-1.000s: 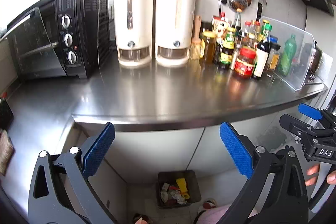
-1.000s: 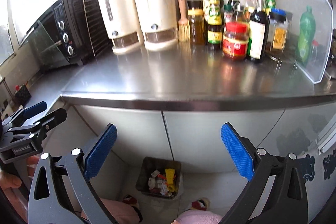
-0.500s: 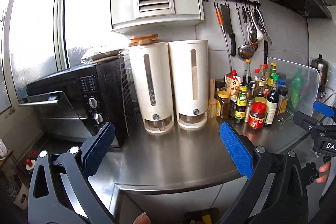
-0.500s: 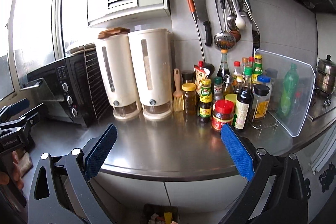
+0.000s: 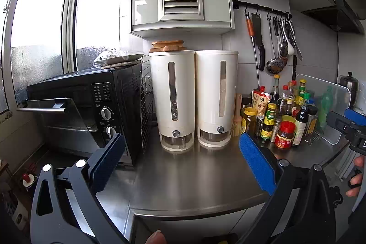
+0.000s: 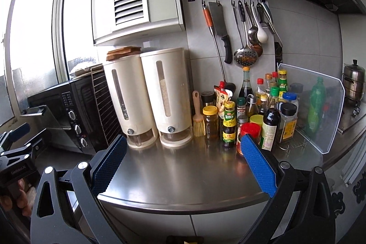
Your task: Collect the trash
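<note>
Trash is nowhere on the steel counter [image 5: 194,177]; left gripper [image 5: 183,166] and right gripper [image 6: 183,164] both gape wide, empty, level before its front edge.

trash bin [image 6: 184,240] | dark, only rim visible | view's bottom edge

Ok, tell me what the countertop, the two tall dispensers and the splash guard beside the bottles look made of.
Countertop: looks like brushed stainless steel; it mirrors the containers.
Dispensers: apparently matte cream plastic with clear window strips.
Splash guard: translucent plastic or acrylic, probably; the green bottle shows through it.
</note>
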Available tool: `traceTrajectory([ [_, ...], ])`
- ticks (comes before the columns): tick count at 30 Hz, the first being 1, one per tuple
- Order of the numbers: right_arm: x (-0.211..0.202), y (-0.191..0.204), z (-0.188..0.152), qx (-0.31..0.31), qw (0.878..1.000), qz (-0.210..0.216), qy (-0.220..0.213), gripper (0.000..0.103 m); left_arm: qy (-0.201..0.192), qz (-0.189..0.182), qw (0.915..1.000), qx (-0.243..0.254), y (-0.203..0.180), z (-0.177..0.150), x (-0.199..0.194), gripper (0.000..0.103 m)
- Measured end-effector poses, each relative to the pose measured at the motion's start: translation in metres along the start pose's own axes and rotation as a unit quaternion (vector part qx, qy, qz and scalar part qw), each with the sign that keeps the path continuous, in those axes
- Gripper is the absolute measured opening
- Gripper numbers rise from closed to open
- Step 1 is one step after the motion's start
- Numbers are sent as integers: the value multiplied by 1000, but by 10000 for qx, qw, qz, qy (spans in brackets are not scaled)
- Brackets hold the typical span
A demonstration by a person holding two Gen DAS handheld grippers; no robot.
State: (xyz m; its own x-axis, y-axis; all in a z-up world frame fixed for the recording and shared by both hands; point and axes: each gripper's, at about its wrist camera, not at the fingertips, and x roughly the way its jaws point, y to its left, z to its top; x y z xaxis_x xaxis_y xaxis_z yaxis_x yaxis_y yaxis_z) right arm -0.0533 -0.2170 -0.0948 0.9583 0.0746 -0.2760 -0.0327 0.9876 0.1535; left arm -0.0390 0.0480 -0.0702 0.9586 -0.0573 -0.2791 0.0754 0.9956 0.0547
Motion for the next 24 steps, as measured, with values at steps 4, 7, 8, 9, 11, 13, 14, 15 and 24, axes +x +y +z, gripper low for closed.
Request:
traceTrajectory([
  [4, -2, 13, 3, -140, 9997, -157, -133, 100, -95, 6, 9999, -137, 10, 1, -1, 95],
  [7, -3, 24, 5, -254, 9991, -272, -196, 100, -77, 92, 9996, -240, 17, 2, -2, 95],
  [8, -4, 27, 6, -275, 9989, -327, -214, 100, -92, 112, 9996, -258, 18, 3, -3, 95],
  [9, -4, 29, 5, -287, 9986, -396, -217, 100, -112, 99, 9995, -282, 20, 2, -3, 95],
  [11, -4, 33, 6, -263, 9982, -505, -189, 100, -96, 8, 9993, -357, 24, -1, -3, 95],
  [13, -4, 36, 6, -245, 9979, -589, -149, 100, -63, -103, 9992, -390, 26, -4, -1, 95],
  [14, -3, 38, 6, -243, 9976, -626, -146, 100, -51, -97, 9992, -373, 26, -4, 0, 95],
  [15, -3, 39, 6, -248, 9974, -666, -143, 100, -46, -82, 9993, -353, 26, -5, 1, 95],
  [24, 1, 43, 1, -262, 9967, -758, -88, 100, -102, -117, 9993, -348, 22, -7, 0, 95],
])
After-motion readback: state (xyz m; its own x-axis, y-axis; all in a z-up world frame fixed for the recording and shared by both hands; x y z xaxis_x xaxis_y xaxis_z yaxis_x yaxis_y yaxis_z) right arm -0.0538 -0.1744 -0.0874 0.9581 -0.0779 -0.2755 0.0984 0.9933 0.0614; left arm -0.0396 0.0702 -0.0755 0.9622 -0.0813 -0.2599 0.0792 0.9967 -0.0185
